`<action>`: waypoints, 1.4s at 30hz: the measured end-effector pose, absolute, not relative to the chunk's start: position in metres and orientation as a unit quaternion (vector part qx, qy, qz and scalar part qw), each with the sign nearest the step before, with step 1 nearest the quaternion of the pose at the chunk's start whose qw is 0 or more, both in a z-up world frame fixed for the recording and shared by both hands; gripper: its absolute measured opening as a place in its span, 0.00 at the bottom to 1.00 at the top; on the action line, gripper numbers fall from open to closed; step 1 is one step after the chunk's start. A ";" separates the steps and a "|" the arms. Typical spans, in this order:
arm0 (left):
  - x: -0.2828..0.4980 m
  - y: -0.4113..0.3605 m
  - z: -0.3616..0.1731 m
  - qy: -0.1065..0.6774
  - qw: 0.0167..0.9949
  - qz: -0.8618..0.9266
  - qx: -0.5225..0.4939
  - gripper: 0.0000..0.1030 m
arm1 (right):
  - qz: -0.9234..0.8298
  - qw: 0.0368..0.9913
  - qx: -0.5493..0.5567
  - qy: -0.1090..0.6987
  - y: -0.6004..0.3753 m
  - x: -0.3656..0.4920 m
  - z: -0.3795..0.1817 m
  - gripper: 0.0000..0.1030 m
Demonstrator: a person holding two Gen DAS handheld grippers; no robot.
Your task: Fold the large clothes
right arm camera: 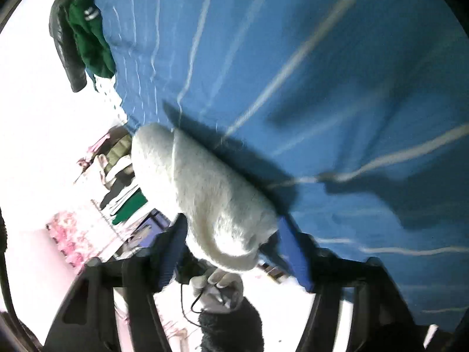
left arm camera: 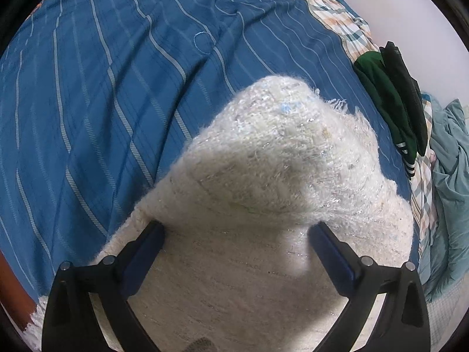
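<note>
A fluffy white knitted garment (left arm camera: 263,176) lies on the blue striped bedspread (left arm camera: 102,88), partly folded over itself. My left gripper (left arm camera: 236,228) is open just above the garment, its fingers spread wide over the near part. In the right wrist view the same white garment (right arm camera: 205,187) shows as a raised fold over the bedspread (right arm camera: 322,73). My right gripper (right arm camera: 231,231) has its fingers on either side of that fold with a wide gap; I cannot tell whether it grips the fabric. The view is tilted and blurred.
A dark green garment (left arm camera: 387,102) and a black one (left arm camera: 407,94) lie at the bed's right edge, also in the right wrist view (right arm camera: 91,38). A checked sheet (left arm camera: 331,14) and a teal blanket (left arm camera: 451,176) lie beyond. Hanging clothes (right arm camera: 123,182) and a person's hand (right arm camera: 219,290) show off the bed.
</note>
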State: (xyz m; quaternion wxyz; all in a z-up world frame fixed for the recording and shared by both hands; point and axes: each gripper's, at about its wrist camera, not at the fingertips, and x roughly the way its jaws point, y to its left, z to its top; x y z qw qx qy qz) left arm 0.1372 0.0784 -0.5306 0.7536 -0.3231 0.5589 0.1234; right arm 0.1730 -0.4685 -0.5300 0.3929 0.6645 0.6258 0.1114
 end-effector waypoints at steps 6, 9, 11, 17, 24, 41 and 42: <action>0.138 0.078 -0.532 0.561 0.755 0.120 -0.317 1.00 | 0.141 0.395 0.626 0.657 -0.407 0.186 -0.536 0.31; 0.140 0.074 -0.531 0.565 0.758 0.112 -0.306 1.00 | 0.103 0.469 0.522 0.704 -0.405 0.203 -0.507 0.19; 0.141 0.074 -0.532 0.566 0.757 0.111 -0.306 1.00 | 0.098 0.520 0.445 0.722 -0.400 0.209 -0.488 0.17; 0.145 0.083 -0.533 0.560 0.752 0.115 -0.327 1.00 | 0.025 0.464 0.412 0.784 -0.418 0.182 -0.511 0.00; 0.141 0.083 -0.535 0.553 0.760 0.104 -0.326 1.00 | 0.092 0.484 0.554 0.671 -0.438 0.232 -0.481 0.10; 0.144 0.088 -0.538 0.557 0.761 0.082 -0.321 1.00 | 0.086 0.476 0.452 0.750 -0.382 0.296 -0.472 0.12; 0.144 0.088 -0.538 0.556 0.762 0.079 -0.321 1.00 | 0.091 0.474 0.500 0.719 -0.391 0.297 -0.468 0.18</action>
